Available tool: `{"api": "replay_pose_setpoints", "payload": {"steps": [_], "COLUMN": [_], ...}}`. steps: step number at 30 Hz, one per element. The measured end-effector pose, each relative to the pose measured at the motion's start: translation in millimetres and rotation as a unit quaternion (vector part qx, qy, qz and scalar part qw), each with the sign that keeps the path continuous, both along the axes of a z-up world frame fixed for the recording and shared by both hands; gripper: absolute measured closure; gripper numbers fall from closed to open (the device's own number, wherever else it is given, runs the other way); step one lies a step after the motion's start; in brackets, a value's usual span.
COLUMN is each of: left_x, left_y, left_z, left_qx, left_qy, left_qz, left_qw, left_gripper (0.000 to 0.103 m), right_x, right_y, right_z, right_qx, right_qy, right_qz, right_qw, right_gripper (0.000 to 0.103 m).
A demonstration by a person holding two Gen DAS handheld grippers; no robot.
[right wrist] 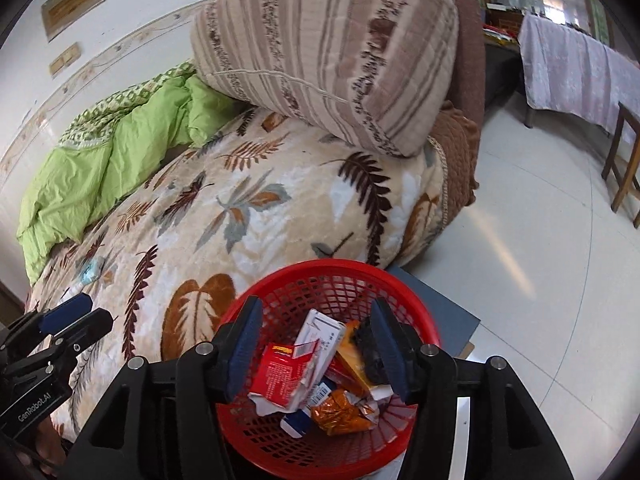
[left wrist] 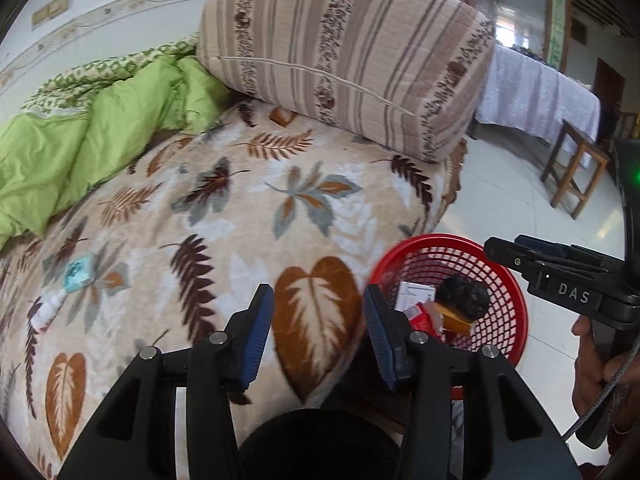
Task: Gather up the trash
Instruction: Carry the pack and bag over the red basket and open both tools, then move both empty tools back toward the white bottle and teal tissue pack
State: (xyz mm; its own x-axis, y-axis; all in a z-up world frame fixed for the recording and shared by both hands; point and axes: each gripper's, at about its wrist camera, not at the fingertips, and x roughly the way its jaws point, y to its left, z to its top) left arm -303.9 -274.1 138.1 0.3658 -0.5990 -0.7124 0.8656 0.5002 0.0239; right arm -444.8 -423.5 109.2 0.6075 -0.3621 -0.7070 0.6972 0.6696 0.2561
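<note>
Left gripper, lower centre of the left wrist view: jaws partly open over the leaf-print bed, nothing between them. Right gripper, lower centre of the right wrist view: jaws partly open above the red basket, empty. The basket, beside the bed's edge, holds the trash: cartons, wrappers and a black lump. A blue wrapper lies on the bed at the left of the frame.
</note>
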Motion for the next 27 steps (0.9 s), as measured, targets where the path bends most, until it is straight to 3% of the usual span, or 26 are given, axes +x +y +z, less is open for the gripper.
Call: {"api": "replay_pose_setpoints", "payload": {"steps": [14,27], "left_x": [23,62], "left_y": [44,88], "left_z": [15,20], "left_qx": [-0.014,-0.026], "left_qy": [-0.044,-0.038], "left_qz": [0.063,0.125], "left_qw": [0.9970,0.9911], "left_gripper": [0.058,0.056], "right_x": [45,110], "right_y": [42,82], "right_z": [15,29], "right_qx": [-0.010,-0.020], "right_qy": [-0.002,-0.009], "right_qz": [0.083,0.171], "right_qw": [0.996,0.985], "right_gripper": [0.044,0.044]}}
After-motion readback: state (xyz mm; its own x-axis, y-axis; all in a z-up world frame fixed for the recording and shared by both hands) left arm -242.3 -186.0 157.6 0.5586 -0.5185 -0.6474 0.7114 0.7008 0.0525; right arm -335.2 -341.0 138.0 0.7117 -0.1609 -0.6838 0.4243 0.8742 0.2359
